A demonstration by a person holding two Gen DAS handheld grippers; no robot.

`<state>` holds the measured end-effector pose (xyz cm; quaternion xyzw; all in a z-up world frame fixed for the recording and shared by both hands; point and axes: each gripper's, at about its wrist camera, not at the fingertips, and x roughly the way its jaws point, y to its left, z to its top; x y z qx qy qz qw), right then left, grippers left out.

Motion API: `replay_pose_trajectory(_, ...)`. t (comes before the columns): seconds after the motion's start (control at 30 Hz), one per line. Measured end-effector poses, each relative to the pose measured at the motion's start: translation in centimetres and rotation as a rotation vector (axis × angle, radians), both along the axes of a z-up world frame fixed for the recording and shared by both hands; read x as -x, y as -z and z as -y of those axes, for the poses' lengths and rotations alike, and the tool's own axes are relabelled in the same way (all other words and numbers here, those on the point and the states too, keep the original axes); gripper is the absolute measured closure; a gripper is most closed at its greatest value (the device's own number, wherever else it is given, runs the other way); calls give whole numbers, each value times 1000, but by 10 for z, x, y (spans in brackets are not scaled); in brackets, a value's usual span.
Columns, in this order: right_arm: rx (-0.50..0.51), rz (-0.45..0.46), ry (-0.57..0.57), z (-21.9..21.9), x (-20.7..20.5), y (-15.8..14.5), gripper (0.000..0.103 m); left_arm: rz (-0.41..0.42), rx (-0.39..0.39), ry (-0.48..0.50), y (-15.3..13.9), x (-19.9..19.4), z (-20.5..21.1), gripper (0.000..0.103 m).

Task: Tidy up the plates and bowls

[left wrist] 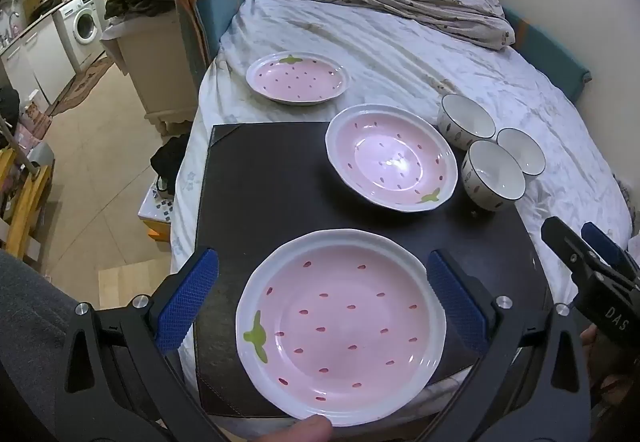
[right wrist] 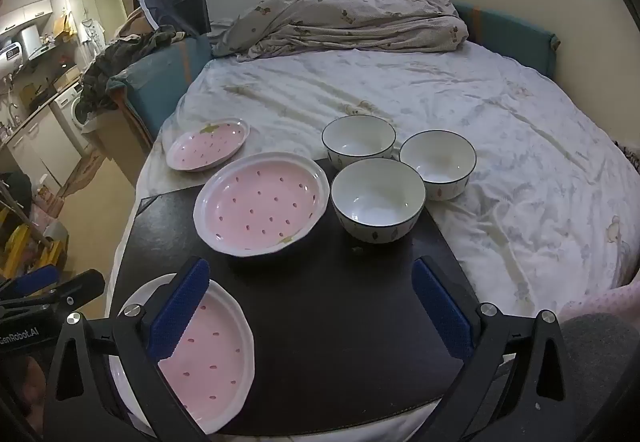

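Near plate point(left wrist: 340, 326) sits at front of dark board point(left wrist: 264, 185), middle plate point(left wrist: 390, 157) behind it, far plate point(left wrist: 297, 78) on bedsheet point(left wrist: 400, 53), three bowls point(right wrist: 378, 199) clustered right.

Left gripper point(left wrist: 322, 302) spread wide over near plate, holding nothing. Right gripper point(right wrist: 308, 312) also spread, empty.

Worry: glazed rim slips from pads, board on soft bed tips, bowls clink.

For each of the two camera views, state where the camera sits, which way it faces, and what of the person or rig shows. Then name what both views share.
Left wrist: on the open left gripper, angled down over the near plate; a fingertip and the right gripper show.
Right wrist: on the open right gripper, angled down at the black board; the left gripper shows.
Shared: three plates, three bowls, the bed.
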<state>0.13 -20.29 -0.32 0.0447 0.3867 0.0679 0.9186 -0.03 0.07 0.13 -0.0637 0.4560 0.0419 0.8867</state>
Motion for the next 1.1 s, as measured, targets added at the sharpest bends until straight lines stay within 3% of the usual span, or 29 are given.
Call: replay_pose_trajectory(1.1,0,-2,6,2,-1,1,0,-16,11,-1,2,-1,-3,0)
